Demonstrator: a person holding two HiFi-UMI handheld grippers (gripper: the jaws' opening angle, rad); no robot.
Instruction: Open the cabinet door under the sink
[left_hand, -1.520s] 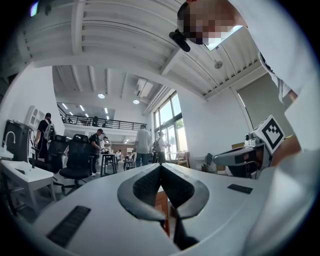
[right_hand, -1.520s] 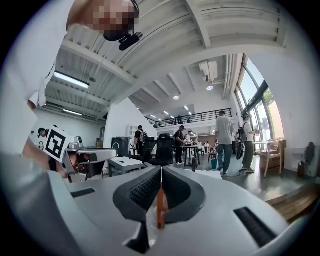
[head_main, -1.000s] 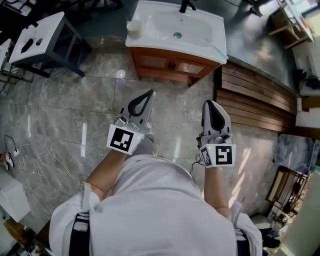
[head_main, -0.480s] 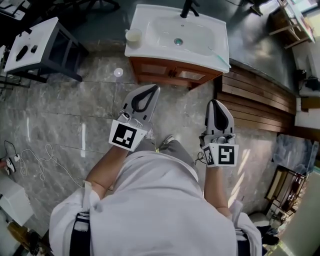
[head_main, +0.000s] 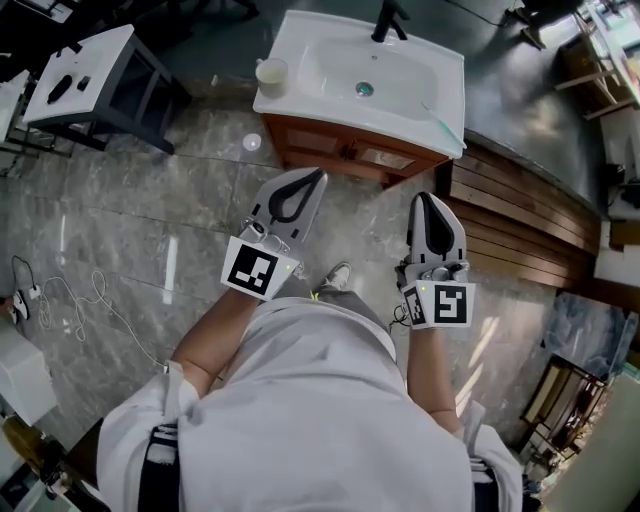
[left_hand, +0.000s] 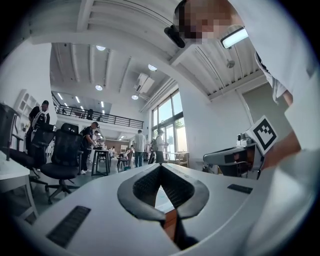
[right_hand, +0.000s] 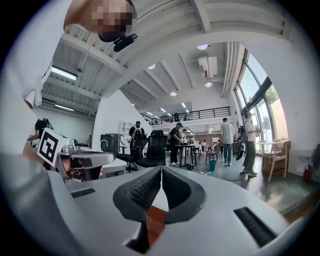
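Observation:
In the head view, the white sink tops a brown wooden cabinet at the top centre, and its two doors look shut. My left gripper is shut and empty, its tips pointing at the cabinet from a short way off, over the marble floor. To its right, my right gripper is also shut and empty, slightly farther from the cabinet. In the left gripper view the left gripper has its jaws meeting at the tip. The right gripper shows the same in the right gripper view.
A white cup stands on the sink's left corner and a black faucet at its back. A dark stand with a white top is at far left, a wooden slatted platform at right. A white cable lies on the floor.
The person has stepped toward the cabinet, with a shoe now showing between the arms. Both grippers have moved forward, closer to the cabinet. Both stay shut.

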